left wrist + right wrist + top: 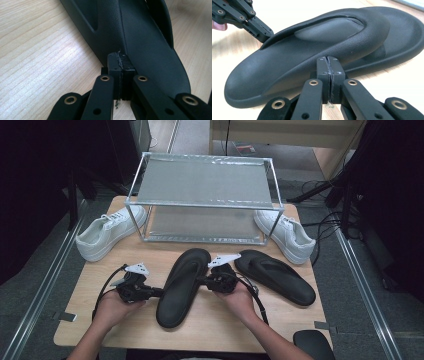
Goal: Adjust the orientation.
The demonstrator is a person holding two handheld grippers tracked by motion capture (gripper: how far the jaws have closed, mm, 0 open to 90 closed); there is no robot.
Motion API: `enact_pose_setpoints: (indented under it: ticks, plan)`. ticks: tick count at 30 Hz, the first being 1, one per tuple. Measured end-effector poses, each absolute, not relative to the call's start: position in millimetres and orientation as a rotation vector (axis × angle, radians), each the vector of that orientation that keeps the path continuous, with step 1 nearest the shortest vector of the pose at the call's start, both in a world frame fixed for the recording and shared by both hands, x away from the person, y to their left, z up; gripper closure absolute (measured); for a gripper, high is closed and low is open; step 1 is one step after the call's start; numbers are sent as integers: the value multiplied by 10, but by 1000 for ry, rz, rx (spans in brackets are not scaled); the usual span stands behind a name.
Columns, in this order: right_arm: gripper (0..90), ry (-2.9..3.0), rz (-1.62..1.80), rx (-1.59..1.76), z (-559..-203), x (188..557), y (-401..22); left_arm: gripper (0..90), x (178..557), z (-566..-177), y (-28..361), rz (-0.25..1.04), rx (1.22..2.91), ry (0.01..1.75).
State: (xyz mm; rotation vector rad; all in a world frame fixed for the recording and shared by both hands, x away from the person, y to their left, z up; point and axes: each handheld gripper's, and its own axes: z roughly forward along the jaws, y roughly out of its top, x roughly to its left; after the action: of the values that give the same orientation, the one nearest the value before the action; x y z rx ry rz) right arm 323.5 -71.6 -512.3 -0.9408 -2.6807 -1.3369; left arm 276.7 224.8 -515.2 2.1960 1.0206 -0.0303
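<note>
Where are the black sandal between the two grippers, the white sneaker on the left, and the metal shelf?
Black sandal (pixel 176 295), high view, on its footbed.
Left white sneaker (pixel 105 234), high view, on its upper.
Metal shelf (pixel 202 181), high view, on its top panel.

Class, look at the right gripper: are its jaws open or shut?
Shut. The right gripper has its two pads pressed together with nothing between them, tips against the black sandal.
</note>
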Motion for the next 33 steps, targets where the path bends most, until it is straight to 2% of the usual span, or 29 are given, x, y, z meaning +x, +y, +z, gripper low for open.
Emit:
enact_pose_setpoints:
  ticks: [16, 21, 23, 28, 30, 33]
  plan:
    - [900, -2689, -1319, -1027, -5089, 3357, -868, 898, 2738, -5148, 1940, -66, 2212, 990]
    - [821, -2687, -1310, -1033, -5064, 3378, -917, 769, 2748, -5134, 2024, -76, 2179, 979]
    - [802, -2693, -1305, -1015, -5027, 3364, -948, 667, 2766, -5109, 2041, -61, 2159, 980]
    - [659, -2706, -1355, -948, -4935, 3294, -1086, 489, 2820, -5076, 2037, -53, 2145, 968]
    - [590, -2726, -1365, -924, -4927, 3272, -1156, 450, 2831, -5081, 2027, -46, 2168, 963]
    - [567, -2720, -1356, -917, -4925, 3266, -1258, 419, 2835, -5071, 2021, -42, 2164, 955]
